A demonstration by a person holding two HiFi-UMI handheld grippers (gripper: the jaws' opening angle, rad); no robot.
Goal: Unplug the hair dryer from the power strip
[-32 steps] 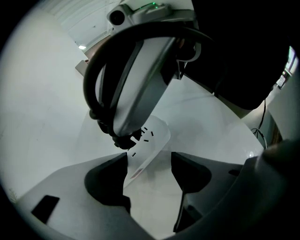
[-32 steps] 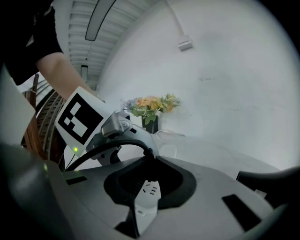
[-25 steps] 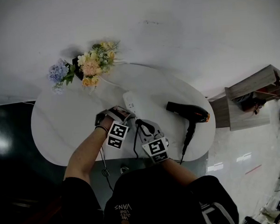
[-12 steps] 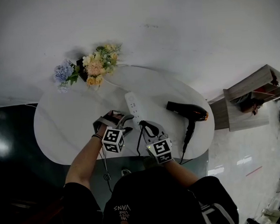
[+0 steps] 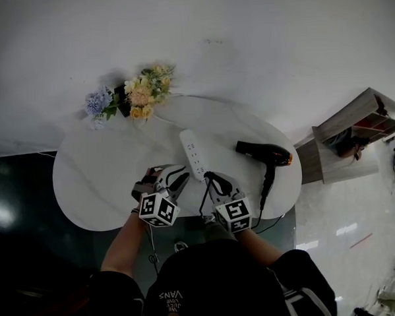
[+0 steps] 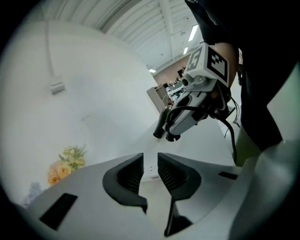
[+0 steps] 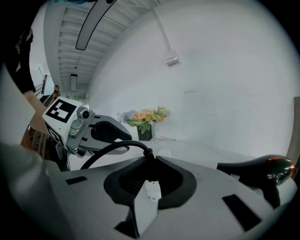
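Observation:
A white power strip (image 5: pixel 195 154) lies in the middle of the oval white table (image 5: pixel 99 172). The black hair dryer (image 5: pixel 267 156) lies to its right, also at the right edge of the right gripper view (image 7: pixel 262 172). My right gripper (image 5: pixel 210 178) is shut on the dryer's black plug (image 7: pixel 147 164), held clear of the strip, and the black cord (image 7: pixel 112 149) loops off to the left. My left gripper (image 5: pixel 179 178) hovers above the table near the strip's near end. Its jaws are closing, a narrow gap still between them and nothing in it (image 6: pixel 150 161).
A bunch of flowers (image 5: pixel 131 95) in a dark pot stands at the table's far edge by the white wall. A wooden shelf unit (image 5: pixel 354 132) stands to the right of the table. Cables (image 5: pixel 150 245) hang below the near edge.
My left gripper has lifted off the power strip, drawn back toward me and narrowed its jaws. My right gripper has pulled back from the strip with the plug.

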